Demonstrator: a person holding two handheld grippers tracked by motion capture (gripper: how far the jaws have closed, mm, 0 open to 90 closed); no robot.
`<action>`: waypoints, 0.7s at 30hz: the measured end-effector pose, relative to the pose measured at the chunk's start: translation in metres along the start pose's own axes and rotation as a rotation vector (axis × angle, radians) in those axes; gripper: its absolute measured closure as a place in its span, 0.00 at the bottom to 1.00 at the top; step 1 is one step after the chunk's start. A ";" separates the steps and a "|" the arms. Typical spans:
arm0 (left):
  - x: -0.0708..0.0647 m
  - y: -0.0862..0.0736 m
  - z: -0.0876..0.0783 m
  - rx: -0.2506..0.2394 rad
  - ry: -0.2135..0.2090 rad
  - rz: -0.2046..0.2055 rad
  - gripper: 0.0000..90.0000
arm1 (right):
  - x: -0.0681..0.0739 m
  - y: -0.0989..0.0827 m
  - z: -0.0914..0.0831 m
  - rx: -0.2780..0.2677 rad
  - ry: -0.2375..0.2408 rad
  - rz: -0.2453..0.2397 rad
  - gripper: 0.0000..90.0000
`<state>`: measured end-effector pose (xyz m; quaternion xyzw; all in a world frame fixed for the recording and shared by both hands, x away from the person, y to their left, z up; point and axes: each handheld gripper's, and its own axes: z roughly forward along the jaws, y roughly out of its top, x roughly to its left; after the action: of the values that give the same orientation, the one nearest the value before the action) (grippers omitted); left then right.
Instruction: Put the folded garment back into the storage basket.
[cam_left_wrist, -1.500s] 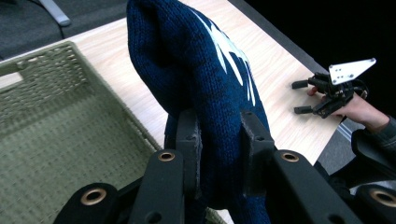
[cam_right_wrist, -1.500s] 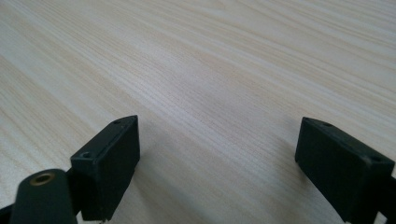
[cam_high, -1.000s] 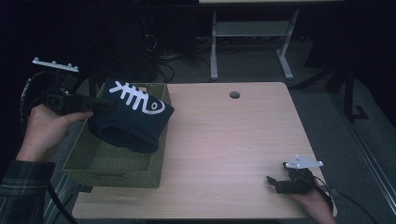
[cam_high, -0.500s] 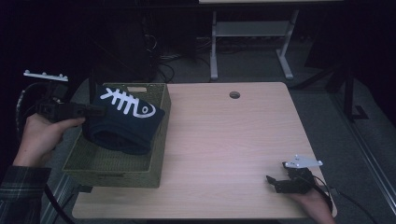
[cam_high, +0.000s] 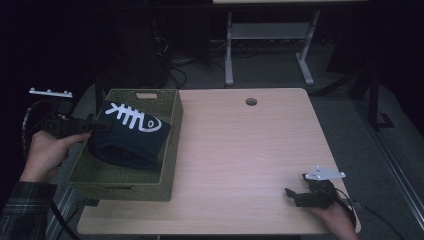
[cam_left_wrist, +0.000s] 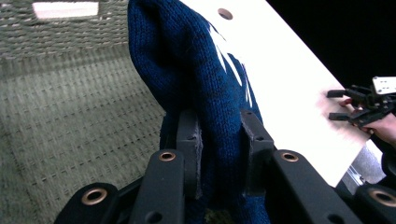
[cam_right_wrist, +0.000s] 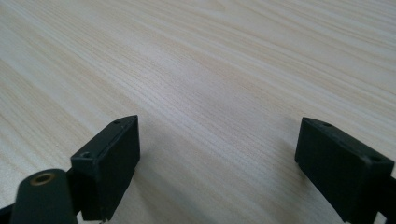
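Observation:
A folded navy knit garment (cam_high: 131, 137) with a white fishbone print hangs low inside the green woven basket (cam_high: 165, 172) at the table's left edge. My left gripper (cam_high: 102, 125) comes in from the left and is shut on the garment's edge. In the left gripper view the blue knit (cam_left_wrist: 205, 84) is pinched between the two black pads (cam_left_wrist: 189, 149), with the basket floor (cam_left_wrist: 70, 116) behind it. My right gripper (cam_high: 291, 196) rests at the table's front right corner, open, with bare wood (cam_right_wrist: 210, 93) between its fingers (cam_right_wrist: 112, 158).
The light wooden table (cam_high: 250, 150) has a round cable hole (cam_high: 251, 101) near its far edge. A white desk frame (cam_high: 270, 45) and cables stand on the dark floor behind. The basket's far wall has a handle cut-out (cam_high: 145, 95).
The left gripper has carried the garment down and leftward, from above the basket's right rim to deep inside the basket. The right gripper has stayed still.

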<state>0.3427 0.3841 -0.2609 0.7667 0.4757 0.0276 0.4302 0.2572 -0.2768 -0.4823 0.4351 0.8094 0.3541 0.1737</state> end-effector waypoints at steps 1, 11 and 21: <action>0.003 -0.002 0.001 0.000 0.005 -0.009 0.82 | 0.000 0.000 0.000 0.000 0.000 0.000 0.15; 0.010 -0.009 0.012 0.015 0.011 -0.037 0.82 | 0.000 0.000 0.000 0.000 0.000 -0.001 0.15; 0.027 -0.019 0.025 0.022 0.016 -0.093 0.82 | 0.000 0.000 0.000 0.000 0.000 -0.001 0.15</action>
<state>0.3549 0.3918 -0.2995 0.7484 0.5143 0.0083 0.4188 0.2573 -0.2768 -0.4822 0.4347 0.8096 0.3540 0.1739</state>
